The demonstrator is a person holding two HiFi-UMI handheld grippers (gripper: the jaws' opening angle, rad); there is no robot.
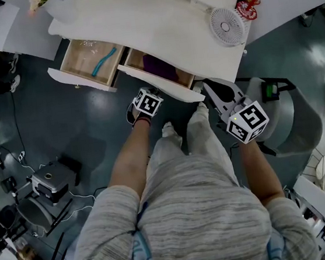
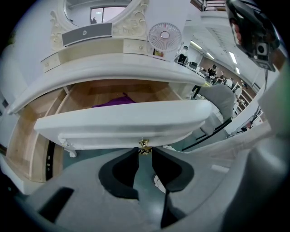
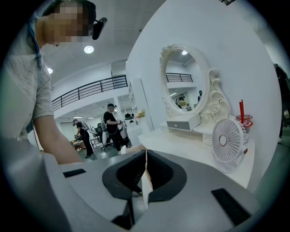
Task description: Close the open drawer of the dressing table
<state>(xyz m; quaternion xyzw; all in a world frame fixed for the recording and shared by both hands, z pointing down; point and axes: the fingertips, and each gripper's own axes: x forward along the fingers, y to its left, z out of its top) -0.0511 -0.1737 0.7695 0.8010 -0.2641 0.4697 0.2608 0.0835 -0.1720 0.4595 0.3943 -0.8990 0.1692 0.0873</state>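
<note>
The left gripper [image 2: 145, 153] pointed steeply down at the front of the open drawer [image 2: 122, 120], its jaws drawn in part of the way and clasping the small gold knob [image 2: 144, 146] between their very tips. Just beyond the knob rose the drawer's white front panel, and behind that, deeper in the wooden box, lay a purple cloth [image 2: 115, 101]. Above and past the drawer ran the curved top of the dressing table [image 2: 113, 74], with a small white fan [image 2: 164, 35] standing on it up and to the right. To this gripper's left a second drawer [image 1: 92, 61] also stood pulled out, a teal item [image 1: 104, 62] lying inside it. To its right, the right gripper [image 3: 144, 174] was held near the same drawer's right end, clenched with nothing between its jaws; whether it touched the front could not be told. Ahead of that gripper stretched the table top, with the oval mirror [image 3: 185, 84] beyond it and a red cup [image 3: 242, 118] behind the fan. A grey chair [image 1: 290, 116] stood farther right.
</note>
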